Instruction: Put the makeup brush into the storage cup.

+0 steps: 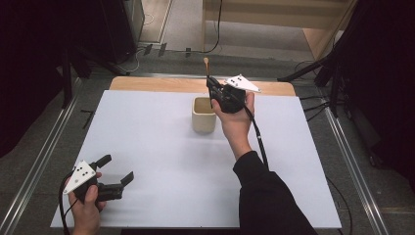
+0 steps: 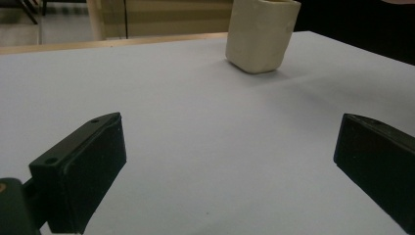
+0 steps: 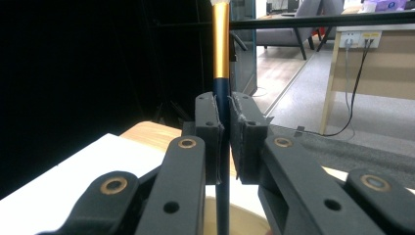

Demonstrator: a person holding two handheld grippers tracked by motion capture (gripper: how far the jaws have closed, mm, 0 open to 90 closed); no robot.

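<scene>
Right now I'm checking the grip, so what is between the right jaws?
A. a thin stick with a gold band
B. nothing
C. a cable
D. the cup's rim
A: the right gripper is shut on the upright stick, above the cup.

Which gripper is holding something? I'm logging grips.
The right gripper, raised over the cream cup, is clamped on a slim brush. The left gripper stands open and holds nothing.

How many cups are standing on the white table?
1. The cream cup stands near the far middle of the white table, under the right gripper, which holds a brush upright above it.
</scene>
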